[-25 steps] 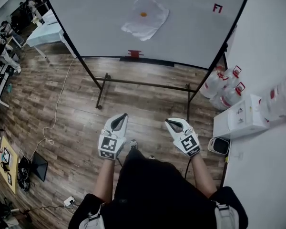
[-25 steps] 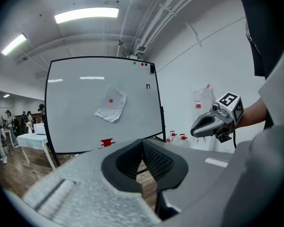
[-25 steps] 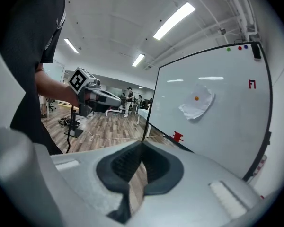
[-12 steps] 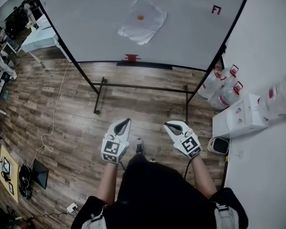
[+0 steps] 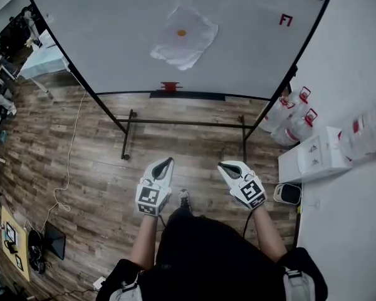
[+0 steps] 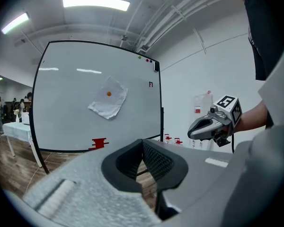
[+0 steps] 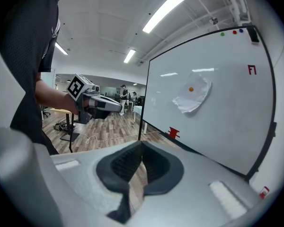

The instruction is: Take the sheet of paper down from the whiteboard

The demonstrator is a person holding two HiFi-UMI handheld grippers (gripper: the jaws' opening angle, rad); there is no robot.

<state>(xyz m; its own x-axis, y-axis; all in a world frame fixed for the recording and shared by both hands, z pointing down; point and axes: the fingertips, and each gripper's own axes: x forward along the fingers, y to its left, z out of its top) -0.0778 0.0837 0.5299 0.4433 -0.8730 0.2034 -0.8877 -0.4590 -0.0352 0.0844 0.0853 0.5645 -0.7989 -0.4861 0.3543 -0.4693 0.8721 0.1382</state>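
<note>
A crumpled white sheet of paper (image 5: 183,37) hangs on the whiteboard (image 5: 113,49), pinned by an orange round magnet (image 5: 182,33). The same paper (image 6: 108,103) shows in the left gripper view and the paper (image 7: 192,97) in the right gripper view, well ahead of both grippers. My left gripper (image 5: 168,162) and right gripper (image 5: 221,165) are held side by side over the wooden floor, some way short of the board. Both are shut with nothing between the jaws.
The whiteboard stands on a black frame (image 5: 185,123) with a red eraser (image 5: 170,86) on its ledge. Clear plastic jugs (image 5: 291,113), a white box (image 5: 313,155) and a small heater (image 5: 288,193) stand at the right wall. Cables (image 5: 69,162) lie on the floor at left.
Both grippers and the view have moved toward the whiteboard; the board and paper sit lower and larger in the head view. The jaws stayed shut.
</note>
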